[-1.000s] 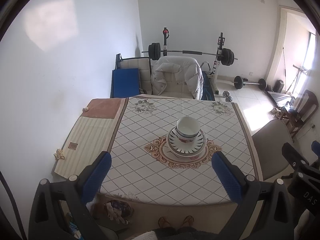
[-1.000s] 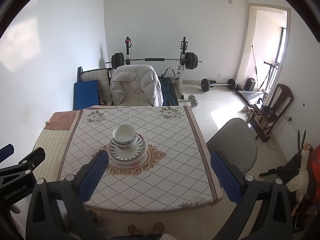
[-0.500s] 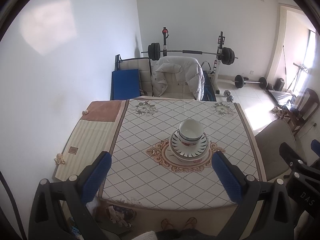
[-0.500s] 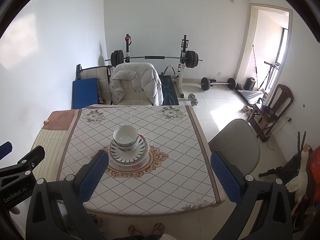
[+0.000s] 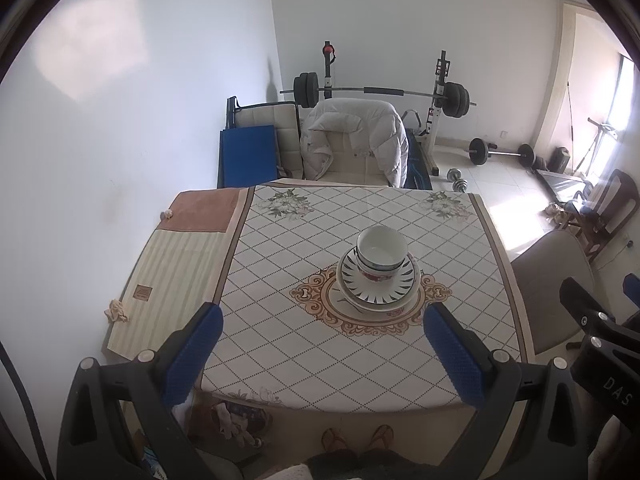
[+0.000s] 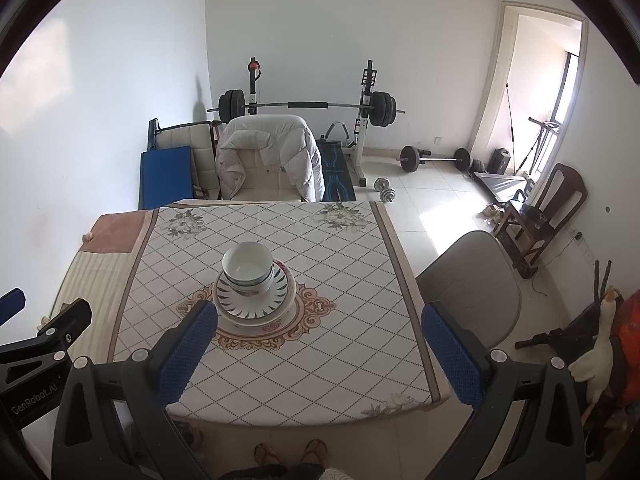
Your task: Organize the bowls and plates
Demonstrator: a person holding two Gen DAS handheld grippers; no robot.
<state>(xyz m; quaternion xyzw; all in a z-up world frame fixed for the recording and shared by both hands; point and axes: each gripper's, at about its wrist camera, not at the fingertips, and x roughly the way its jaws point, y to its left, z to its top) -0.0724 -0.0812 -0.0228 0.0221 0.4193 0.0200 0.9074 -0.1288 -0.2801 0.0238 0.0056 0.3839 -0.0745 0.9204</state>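
Note:
A stack of white bowls [image 5: 382, 254] stands on a stack of patterned plates [image 5: 378, 290] at the middle of the table [image 5: 320, 356] with its diamond-pattern cloth. The same bowls [image 6: 248, 266] and plates [image 6: 254, 306] show in the right wrist view. My left gripper [image 5: 320, 354] is open and empty, held high above the table's near edge. My right gripper [image 6: 320, 350] is open and empty too, high above the near edge, right of the stack.
A chair with a white jacket [image 5: 354, 138] stands at the table's far side. A grey chair [image 6: 468, 284] stands at its right. A striped mat [image 5: 176, 276] lies to the left. A barbell rack [image 6: 308, 106] stands at the back wall.
Both grippers have pulled back and up from the table, so more of its near edge and the floor shows. The stack has not moved.

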